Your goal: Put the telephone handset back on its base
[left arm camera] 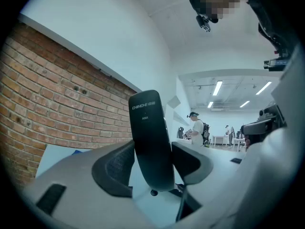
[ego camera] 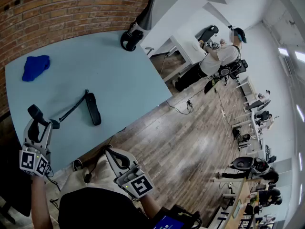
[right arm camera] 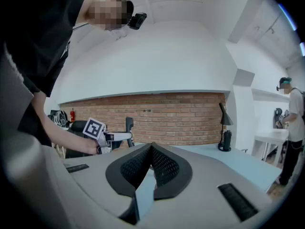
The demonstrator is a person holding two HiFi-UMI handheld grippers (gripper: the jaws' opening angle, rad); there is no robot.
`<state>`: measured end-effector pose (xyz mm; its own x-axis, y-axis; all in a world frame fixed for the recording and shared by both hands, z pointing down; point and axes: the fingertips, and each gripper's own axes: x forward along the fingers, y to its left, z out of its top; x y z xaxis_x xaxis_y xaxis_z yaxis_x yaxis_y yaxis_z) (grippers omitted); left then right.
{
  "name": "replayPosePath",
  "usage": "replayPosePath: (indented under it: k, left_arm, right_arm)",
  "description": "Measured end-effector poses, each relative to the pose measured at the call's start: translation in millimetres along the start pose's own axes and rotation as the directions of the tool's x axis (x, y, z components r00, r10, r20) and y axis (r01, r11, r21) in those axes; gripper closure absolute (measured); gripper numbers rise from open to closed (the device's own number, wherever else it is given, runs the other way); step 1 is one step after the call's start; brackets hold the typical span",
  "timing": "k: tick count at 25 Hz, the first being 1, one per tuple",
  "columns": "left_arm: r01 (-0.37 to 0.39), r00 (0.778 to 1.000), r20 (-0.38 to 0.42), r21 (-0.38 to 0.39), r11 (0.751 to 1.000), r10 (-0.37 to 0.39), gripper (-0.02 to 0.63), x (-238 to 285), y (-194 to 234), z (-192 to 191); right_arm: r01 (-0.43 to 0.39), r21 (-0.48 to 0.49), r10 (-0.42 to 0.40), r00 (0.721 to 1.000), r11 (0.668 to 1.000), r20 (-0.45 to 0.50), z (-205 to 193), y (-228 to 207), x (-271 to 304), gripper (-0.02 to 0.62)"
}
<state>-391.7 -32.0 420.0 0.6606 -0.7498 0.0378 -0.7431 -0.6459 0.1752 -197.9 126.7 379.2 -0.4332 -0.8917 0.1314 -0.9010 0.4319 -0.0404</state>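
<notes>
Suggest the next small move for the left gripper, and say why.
Probably carry the left gripper across toward the base, tipping the handset flatter on the way. Its jaws grip the handset upright near the table edge, apart from the flat-lying base, with the cord running between them.

Brand: "CHINOE" in pale capital letters, followed by two Chinese characters. It stands near the top of the upright black phone base, seen in the left gripper view.
Model code: small pale print just under the brand on the same phone base. It seems to read "A061", but the characters are tiny and not certain.
Markers: black-and-white square code patterns on the left cube and the right cube in the head view. They are patterns only, without letters or numbers.
</notes>
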Motion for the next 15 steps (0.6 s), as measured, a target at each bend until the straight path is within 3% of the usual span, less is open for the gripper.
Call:
replayPosePath:
  k: [3,9,15]
  left_arm:
    - [0.019,1.0,0.001,0.016,1.0,-0.019,0.333,2,-2,-1]
    - [0.024,1.0,-0.019,0.04,0.999,-0.023,0.333,-3,0,6]
    - [0.048,0.998,-0.037,0.065,0.997,-0.046,0.333,-6,-30,-9]
  right_arm:
    - [0.008,0.064,-0.01,1.0,0.998,0.028,-4,-7,8,0.577]
    - [0.002,0.066,-0.005,1.0,0.998,0.031,-1,-7,15,0.575]
    - [-0.012,0.049,0.008,0.997,0.999,0.082,-1,-12,7,0.575]
